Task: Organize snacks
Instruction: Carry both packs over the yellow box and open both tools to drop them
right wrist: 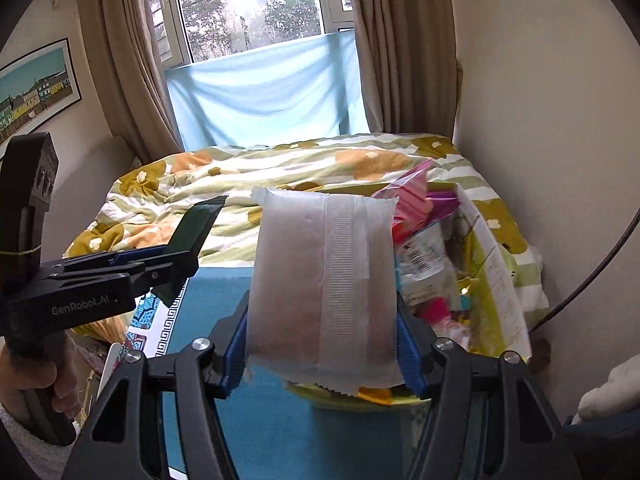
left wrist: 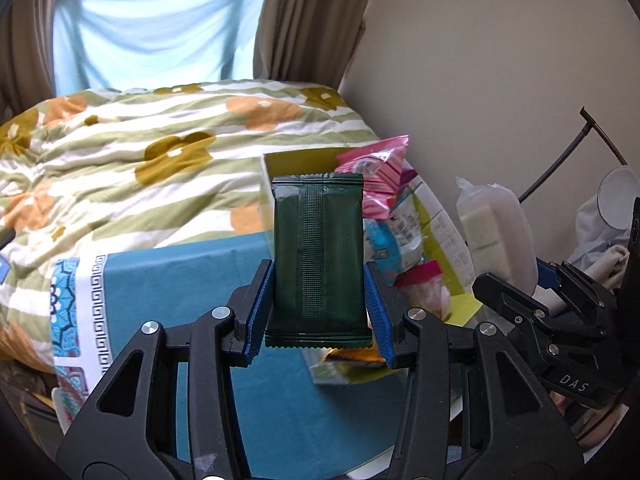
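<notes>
My left gripper (left wrist: 318,304) is shut on a dark green snack packet (left wrist: 318,256), held upright in the air with its back seam toward the camera. My right gripper (right wrist: 322,336) is shut on a frosted white snack packet (right wrist: 324,280), also upright. Each gripper shows in the other's view: the right gripper (left wrist: 508,288) with the white packet (left wrist: 492,224) at the right edge, the left gripper (right wrist: 160,264) with the green packet (right wrist: 194,226) at the left, held by a hand (right wrist: 36,380). Behind both packets stands a yellow-green box (right wrist: 496,280) full of mixed snack packs (left wrist: 384,184).
The box (left wrist: 444,240) stands on a teal cloth (left wrist: 180,296) over a surface in front of a bed with a flowered duvet (left wrist: 140,144). A cream wall (right wrist: 540,100) runs along the right. Curtains and a window with a light blue sheet (right wrist: 268,92) lie beyond.
</notes>
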`<action>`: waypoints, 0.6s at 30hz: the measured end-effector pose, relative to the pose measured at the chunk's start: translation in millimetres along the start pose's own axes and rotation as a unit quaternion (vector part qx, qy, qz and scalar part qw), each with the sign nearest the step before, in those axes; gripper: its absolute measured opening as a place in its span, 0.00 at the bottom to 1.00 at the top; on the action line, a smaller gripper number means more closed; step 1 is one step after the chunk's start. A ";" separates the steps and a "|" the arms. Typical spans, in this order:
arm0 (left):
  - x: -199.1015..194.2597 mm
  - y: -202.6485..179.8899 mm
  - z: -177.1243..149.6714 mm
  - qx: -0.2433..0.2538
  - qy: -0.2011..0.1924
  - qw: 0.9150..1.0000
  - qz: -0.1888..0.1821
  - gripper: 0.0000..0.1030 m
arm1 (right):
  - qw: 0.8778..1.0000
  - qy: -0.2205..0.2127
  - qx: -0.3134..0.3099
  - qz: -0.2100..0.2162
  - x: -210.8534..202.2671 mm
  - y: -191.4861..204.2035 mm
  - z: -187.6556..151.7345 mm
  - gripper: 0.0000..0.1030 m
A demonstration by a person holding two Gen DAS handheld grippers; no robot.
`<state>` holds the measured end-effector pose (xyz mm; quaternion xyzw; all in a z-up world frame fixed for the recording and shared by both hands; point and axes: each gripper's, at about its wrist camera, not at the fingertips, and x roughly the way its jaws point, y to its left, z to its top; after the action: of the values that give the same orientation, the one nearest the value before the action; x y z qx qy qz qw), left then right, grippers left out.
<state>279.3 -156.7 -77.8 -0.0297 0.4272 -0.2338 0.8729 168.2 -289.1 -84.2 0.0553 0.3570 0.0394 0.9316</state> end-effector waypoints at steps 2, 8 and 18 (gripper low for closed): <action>13.9 -22.2 4.5 -0.010 0.001 1.000 0.003 0.39 | 1.000 0.000 -0.007 -0.002 -1.5 -26.4 5.2 0.56; 64.1 -66.2 10.6 -0.028 0.026 0.999 0.026 0.39 | 1.000 0.019 -0.019 0.006 6.0 -86.4 12.5 0.56; 64.8 -77.6 -0.3 -0.025 0.038 0.997 0.070 1.00 | 0.999 0.041 -0.003 0.034 23.2 -126.5 10.4 0.56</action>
<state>283.5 -253.7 -105.8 -0.0122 0.4667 -0.1622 0.8693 196.7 -412.6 -108.5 0.0627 0.3927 0.0748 0.9145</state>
